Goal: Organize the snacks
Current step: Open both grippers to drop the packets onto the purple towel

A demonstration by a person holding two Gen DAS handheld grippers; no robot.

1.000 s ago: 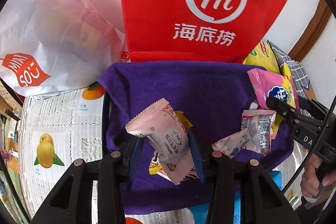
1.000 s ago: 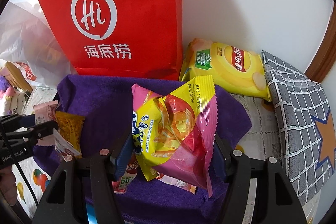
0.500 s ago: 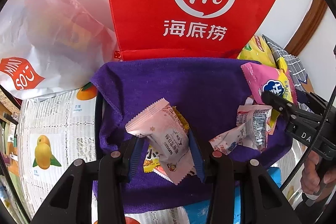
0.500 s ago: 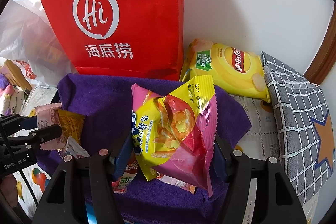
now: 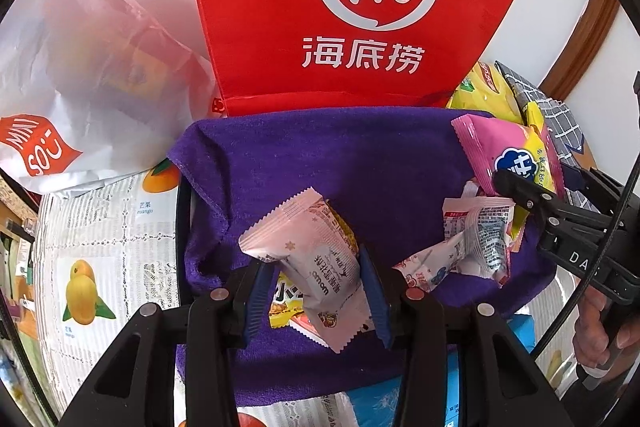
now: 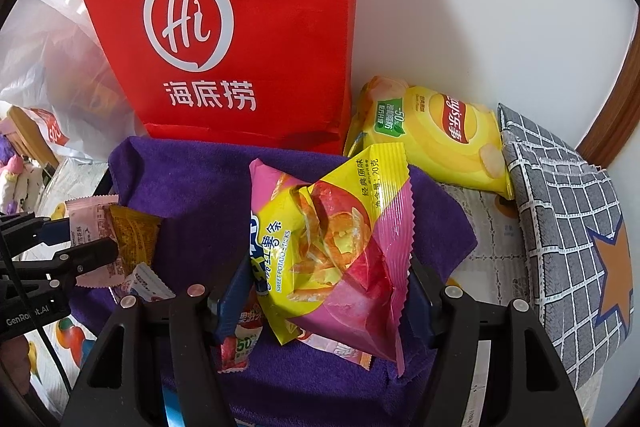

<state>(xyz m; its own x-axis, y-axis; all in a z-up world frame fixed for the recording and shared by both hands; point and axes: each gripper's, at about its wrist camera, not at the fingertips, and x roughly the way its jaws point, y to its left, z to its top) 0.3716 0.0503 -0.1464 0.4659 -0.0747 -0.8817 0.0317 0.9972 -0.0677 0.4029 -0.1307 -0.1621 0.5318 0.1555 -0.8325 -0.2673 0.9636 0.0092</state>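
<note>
Landmark for all positions: the purple cloth [image 5: 360, 163] spread at scene centre. Left gripper [image 5: 316, 291] is clamped on a pale pink snack packet [image 5: 316, 259], blue pads pressing both sides; the packet is tilted, its crimped upper end pointing up-left, held above the near part of the cloth. A small yellow wrapper [image 5: 282, 303] lies on the cloth just beneath that packet, partly hidden by it. Right gripper [image 6: 328, 291] is clamped on a pink-and-yellow sweet potato stick bag [image 6: 332, 239], held above the right half of the cloth; the bag bulges between the pads and stands roughly upright. Under it, on the cloth, a few more small packets [image 6: 240, 343] are partly covered, so the count cannot be read. In the left wrist view, a white printed sachet [image 5: 476, 231] and another pale wrapper lie on the right part of the cloth, below the right gripper. Behind the cloth, touching its far edge, a red bag [image 6: 240, 27] with a white "Hi" logo stands upright against the wall. Right of the cloth, by the red bag, a yellow chip bag [image 6: 436, 135] lies flat, beside a grey checked fabric [image 6: 560, 219]. Left of the cloth sits a white plastic bag [image 5: 88, 75] on a fruit-print table cover [image 5: 100, 247].
</note>
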